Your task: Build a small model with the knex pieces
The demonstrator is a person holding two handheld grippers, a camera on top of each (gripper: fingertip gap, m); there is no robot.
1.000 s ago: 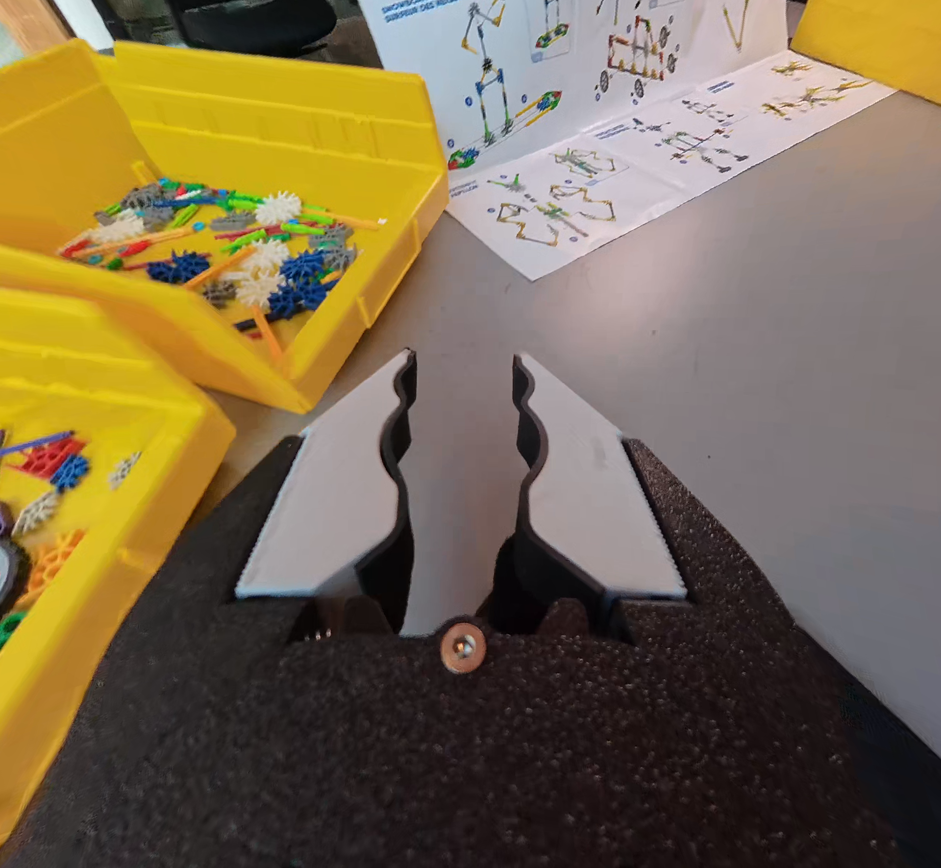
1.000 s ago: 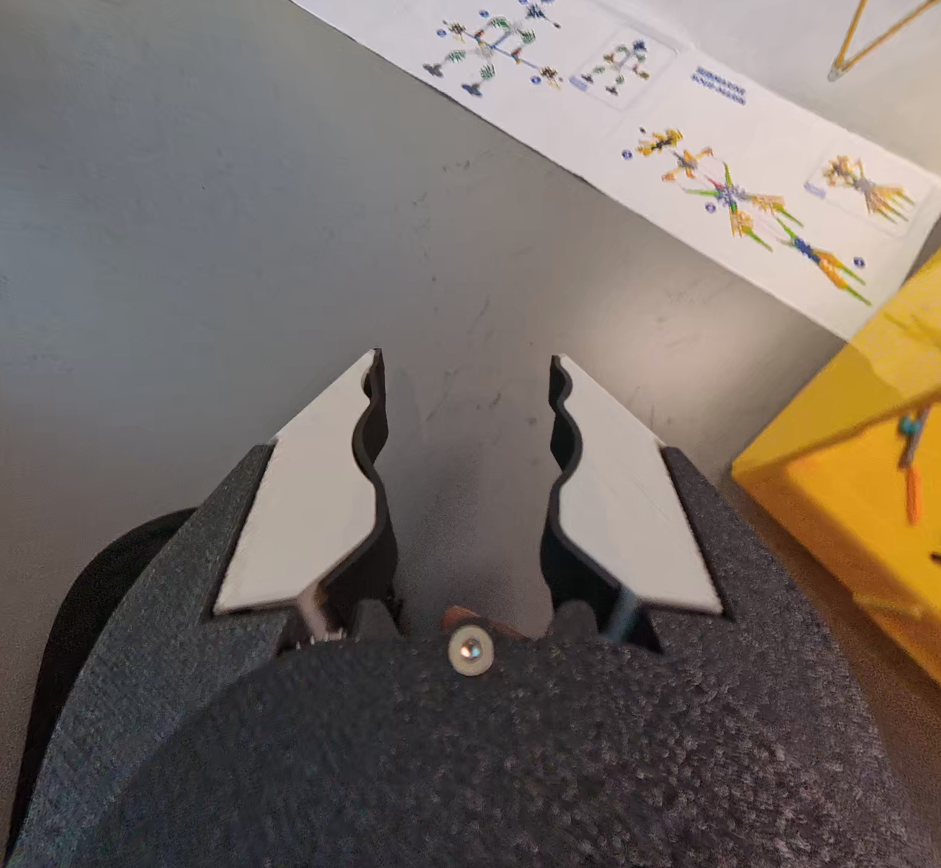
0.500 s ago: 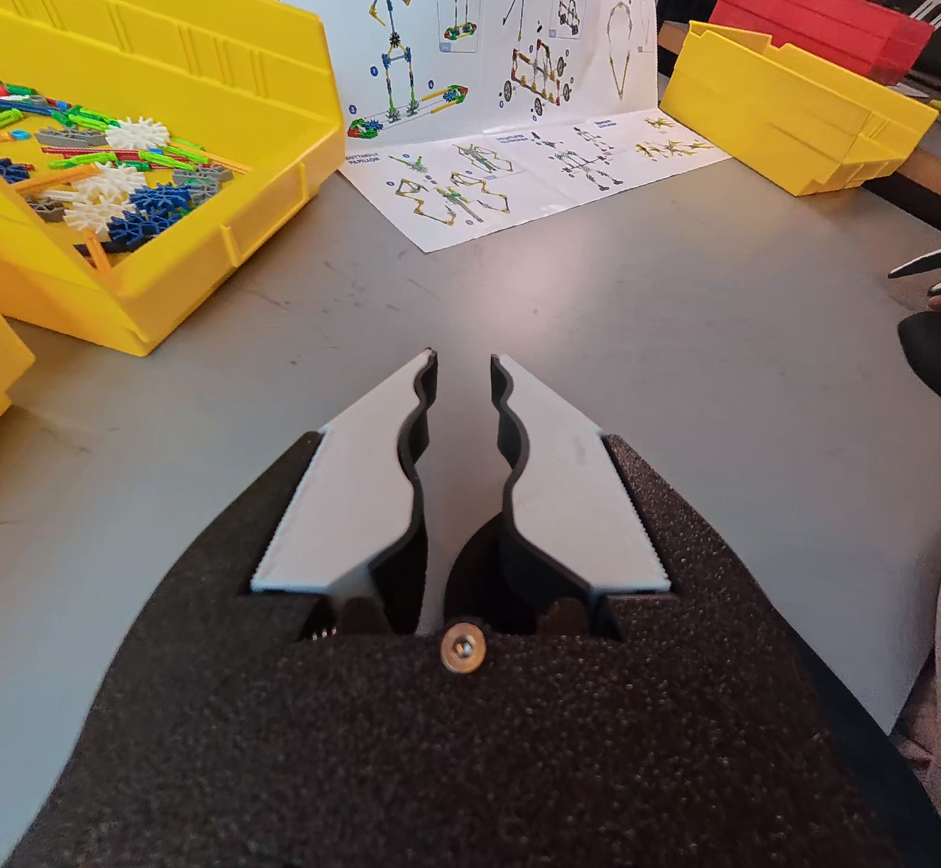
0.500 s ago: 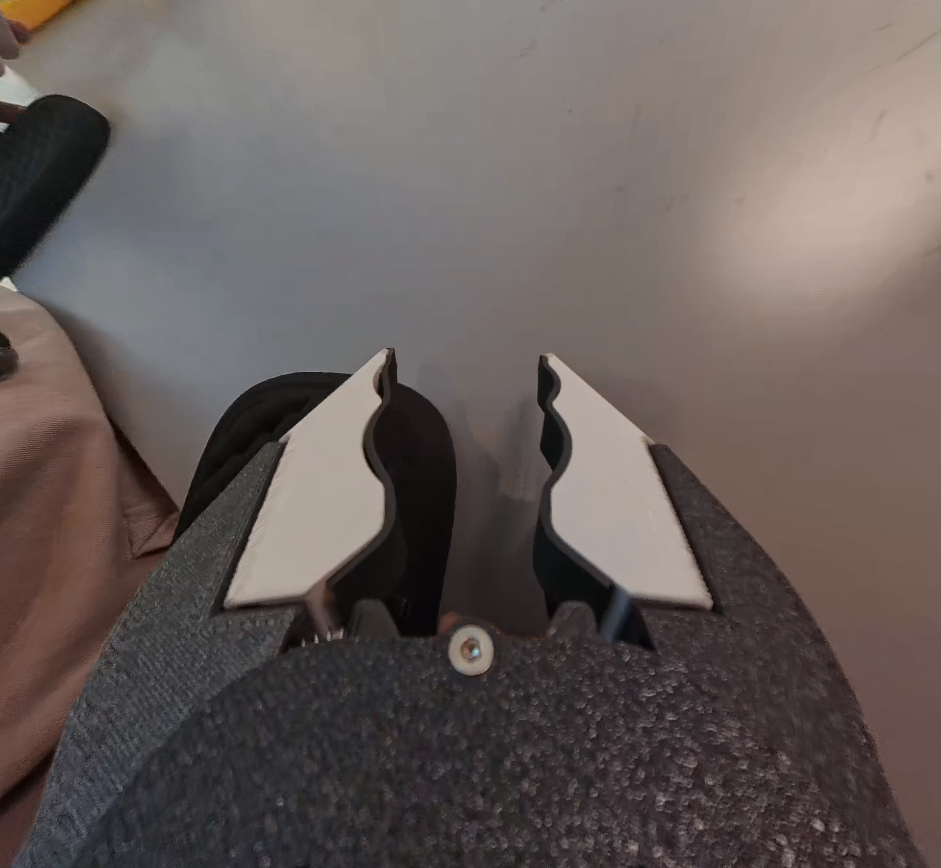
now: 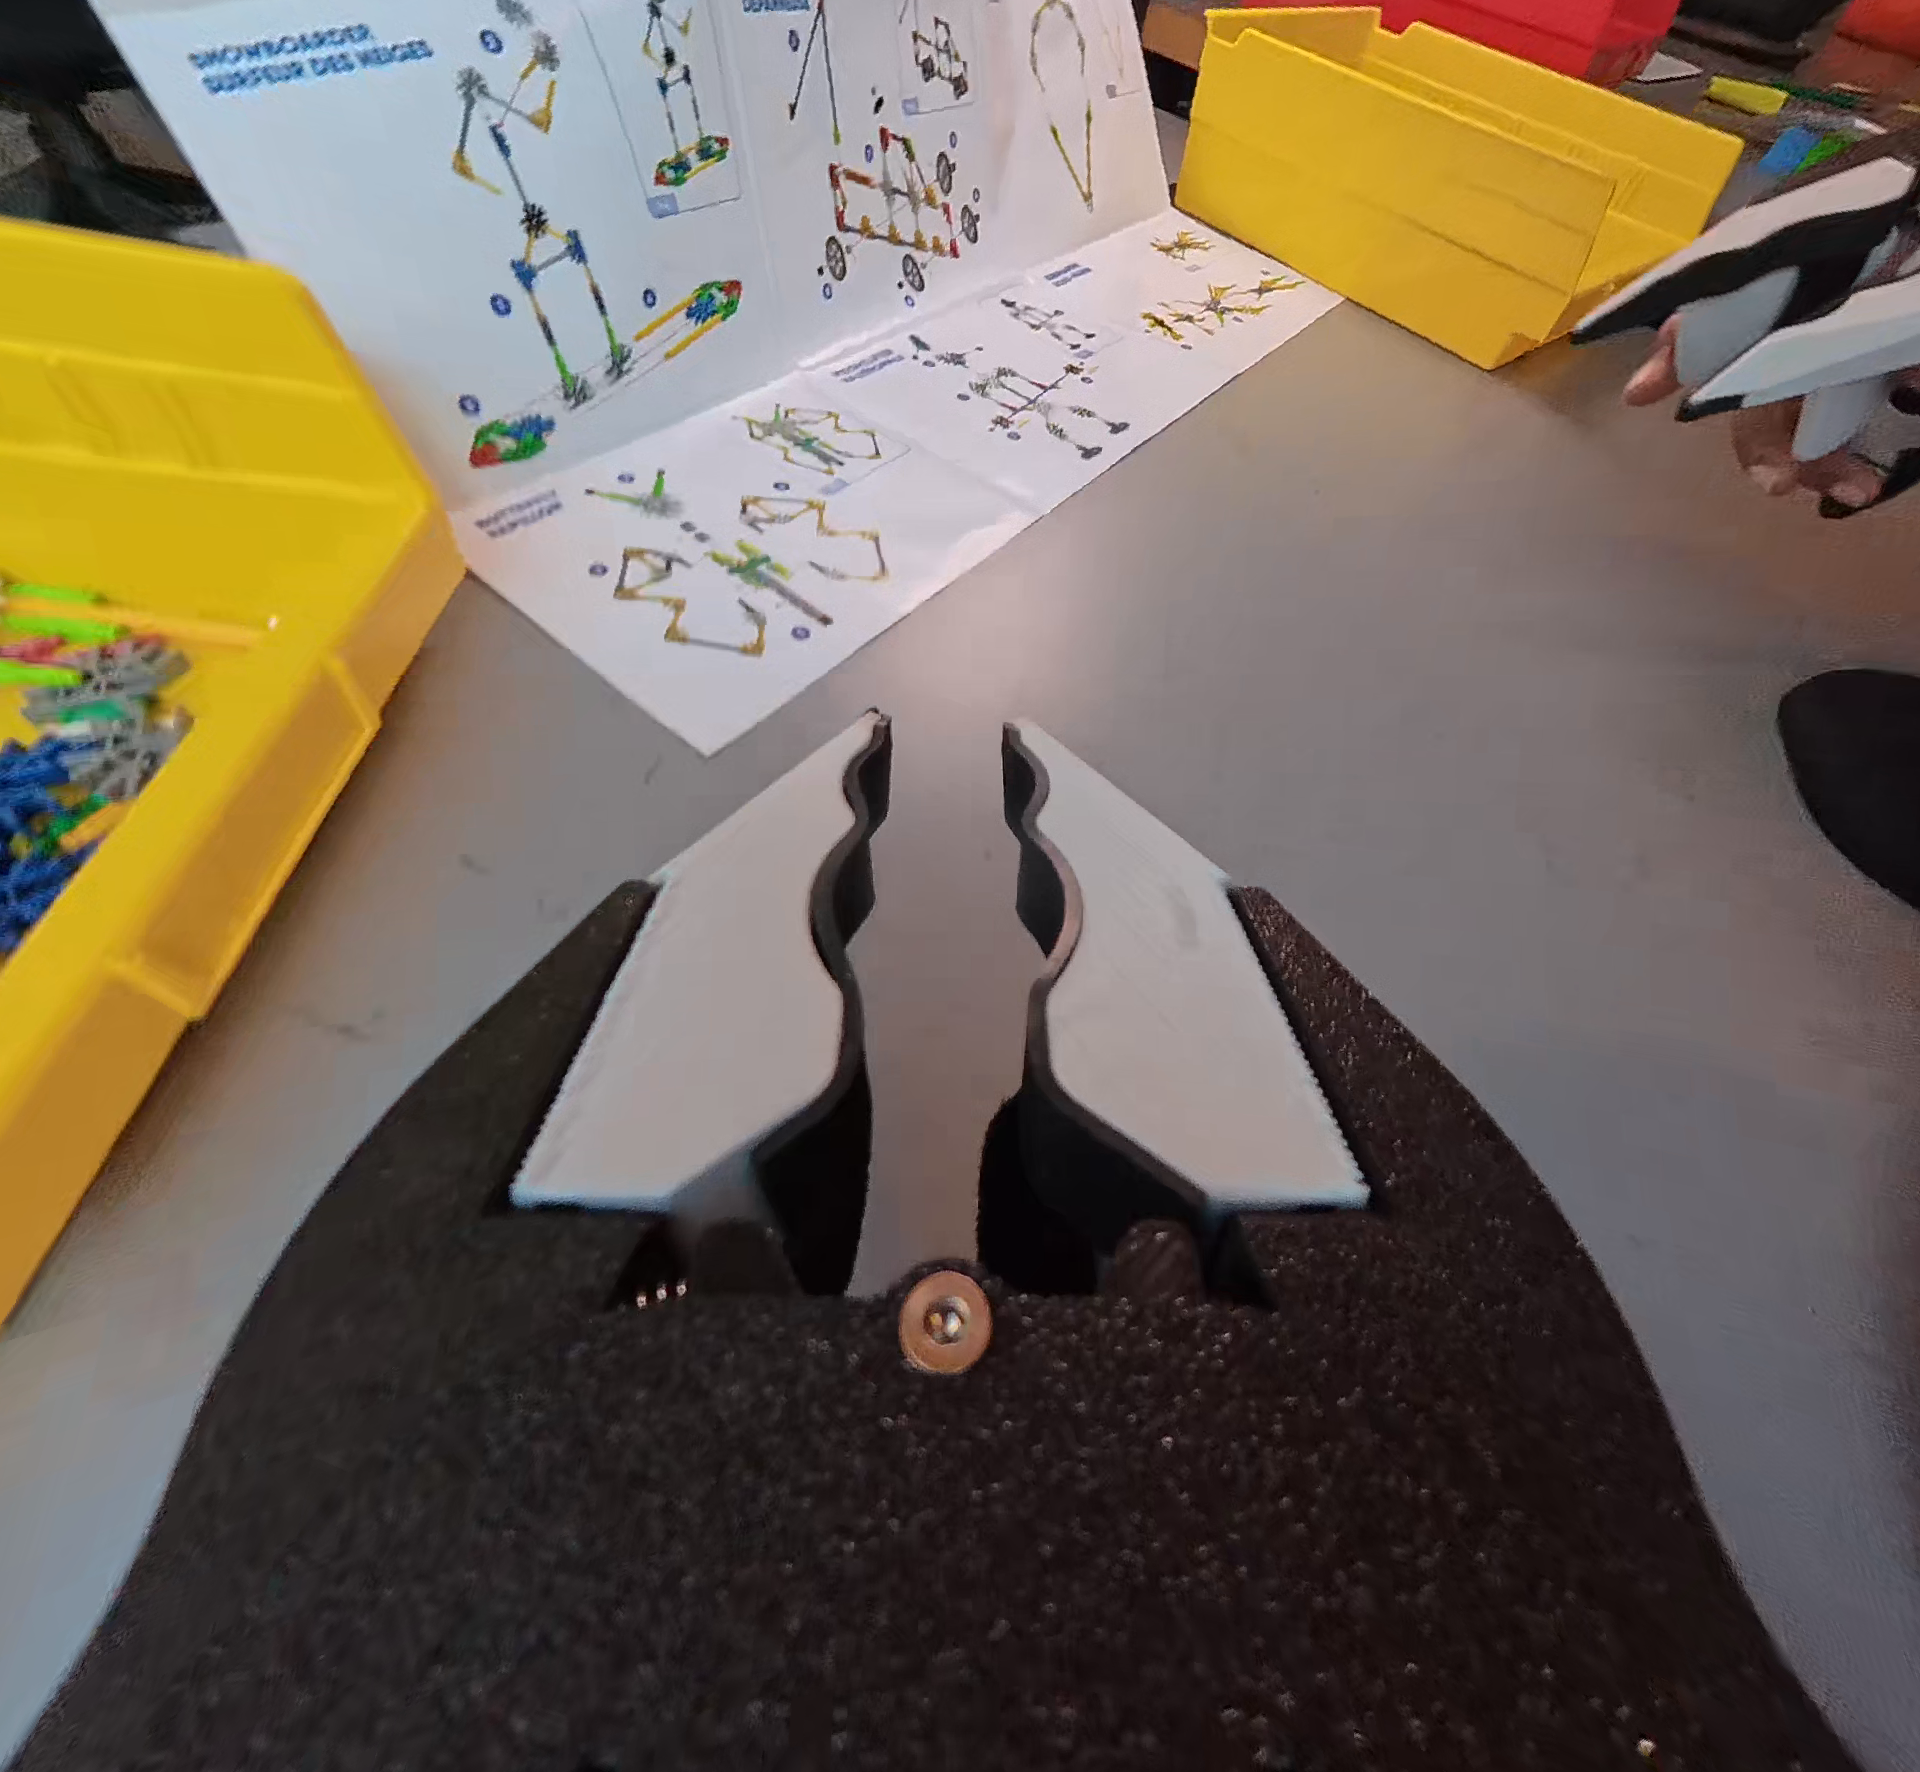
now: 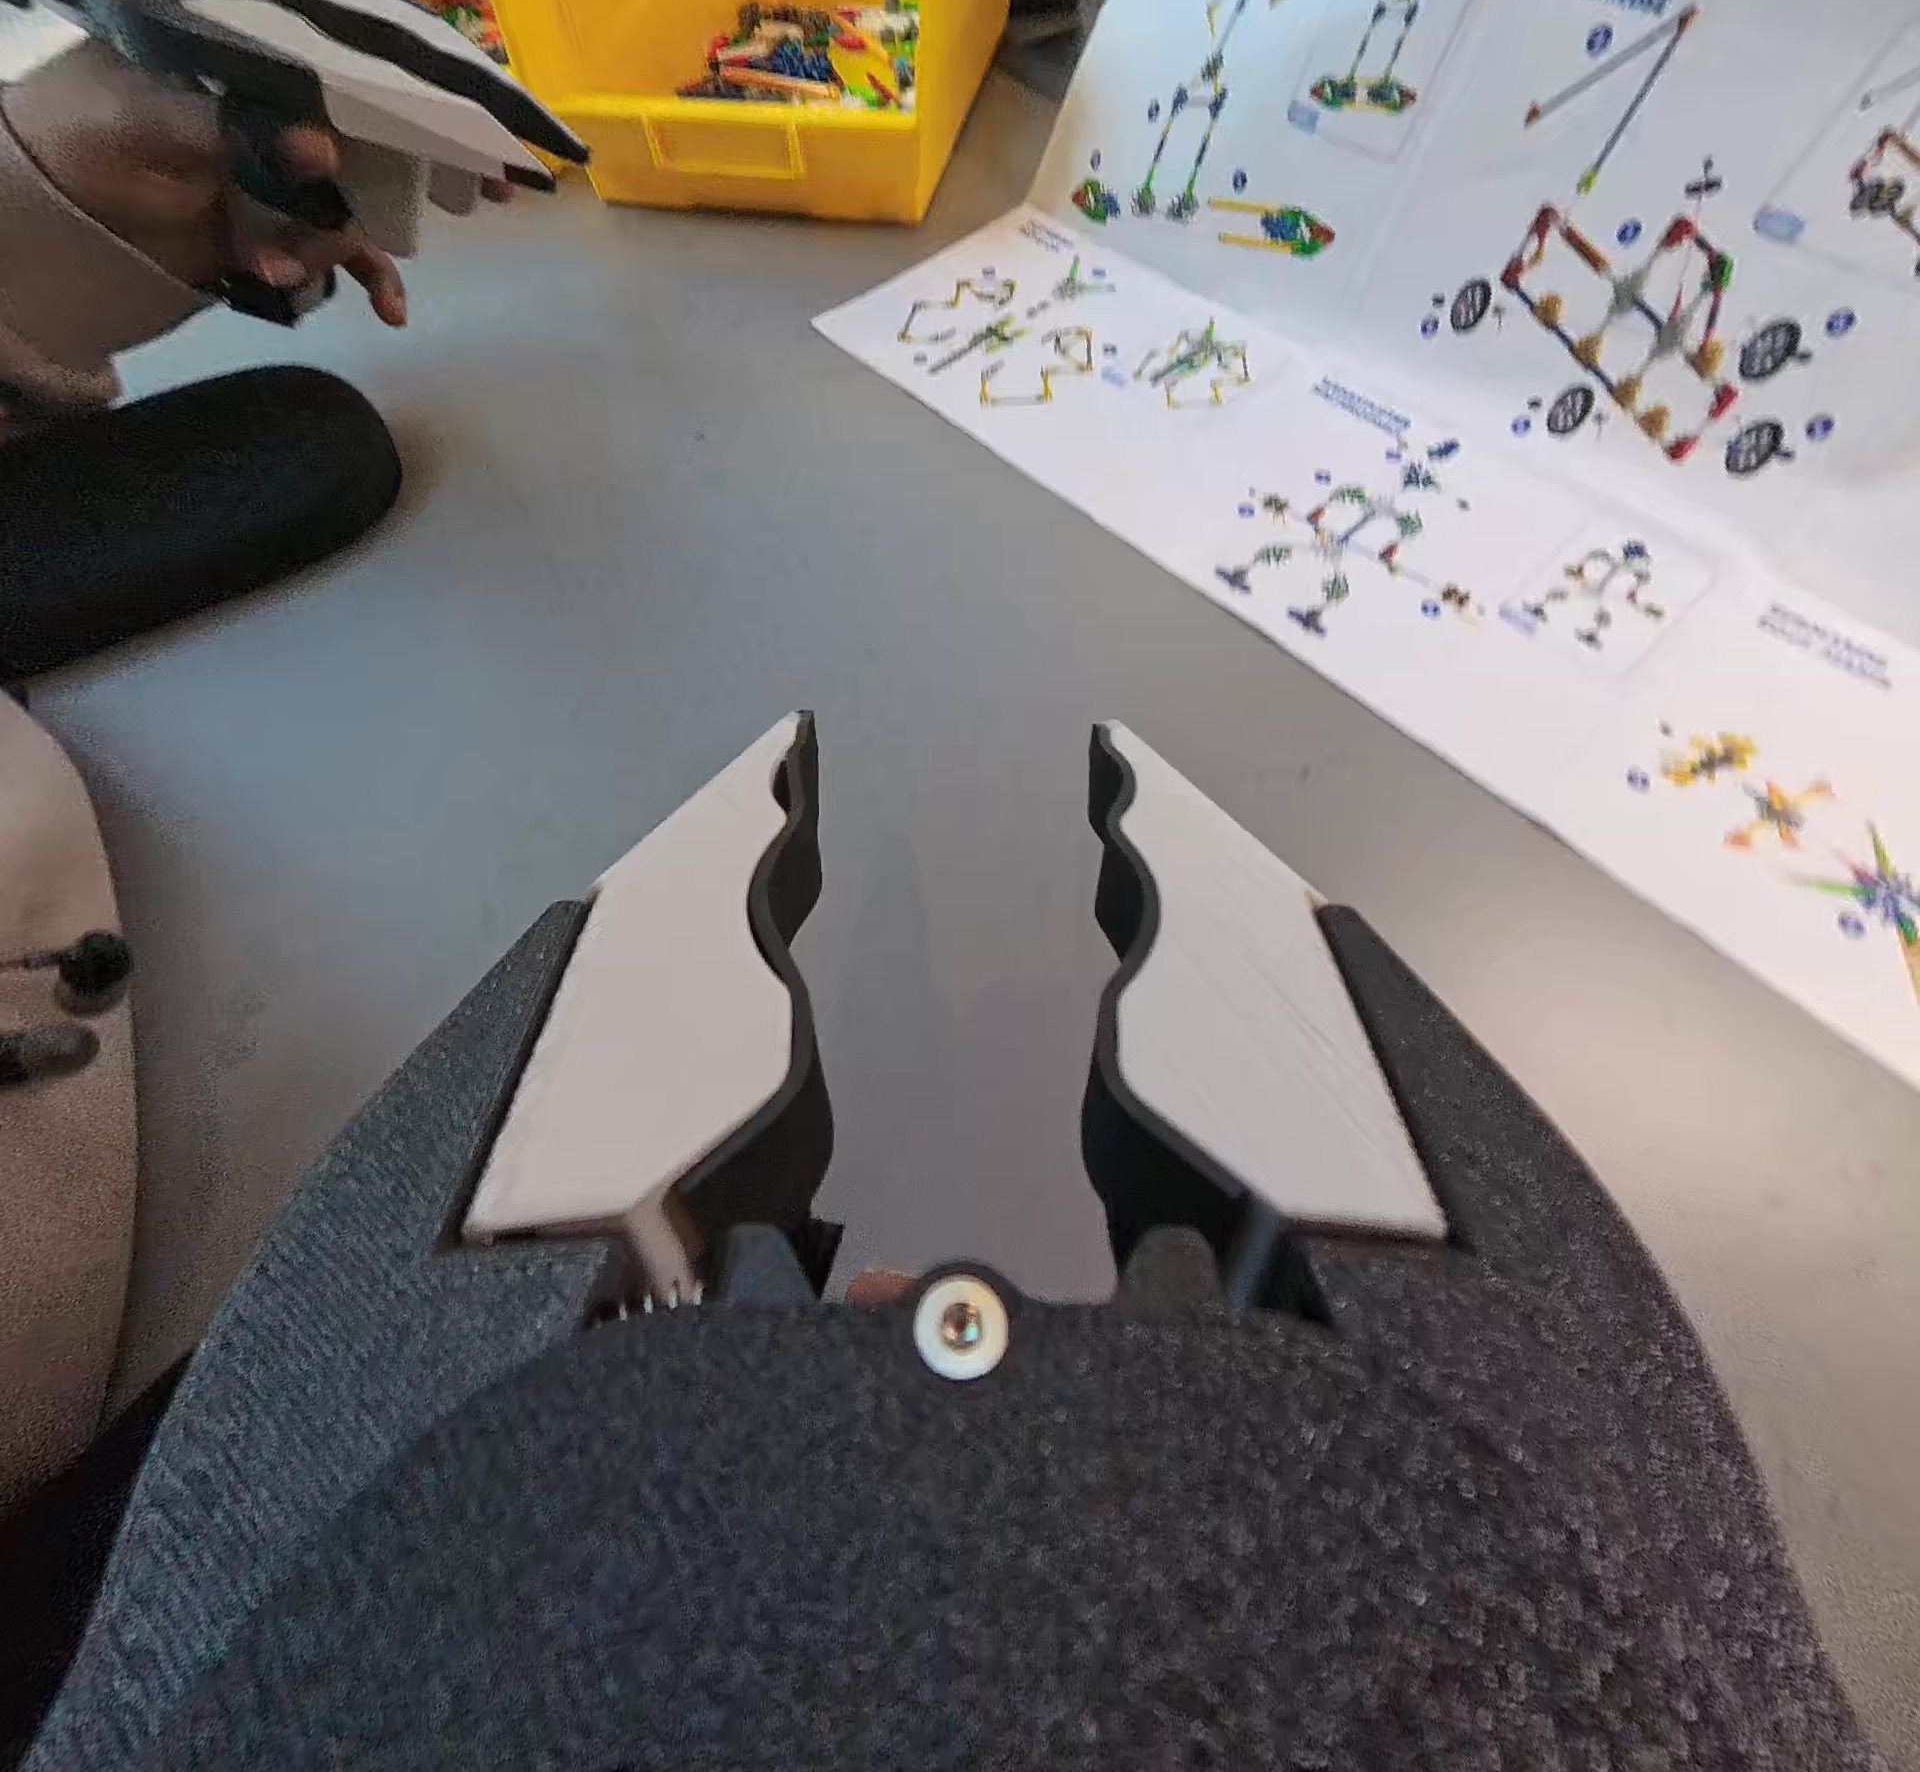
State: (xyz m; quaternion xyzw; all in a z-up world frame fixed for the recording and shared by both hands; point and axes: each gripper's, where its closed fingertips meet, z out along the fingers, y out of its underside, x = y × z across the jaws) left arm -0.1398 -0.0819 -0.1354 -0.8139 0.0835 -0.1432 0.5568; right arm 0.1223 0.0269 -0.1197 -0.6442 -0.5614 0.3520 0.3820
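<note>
While both pairs of fingers hang empty over the grey counter, nothing is gripped on either side. The left gripper has its fingers parted by only a narrow gap, bare counter showing between them; just ahead of their tips lies the near corner of the fold-out instruction sheet. The right gripper is spread wider, also over bare counter, with that same sheet off to its right.

Risk-wise, from where I stand: those left tips sit close to the paper's edge, so a low forward push could catch it, crumple it or drag down the propped-up half. To the left, the yellow bin of small coloured rods and connectors is near enough that a sideways swing might knock its wall and scatter pieces. Both views are slightly blurred, so finer detail I can't make out.
</note>
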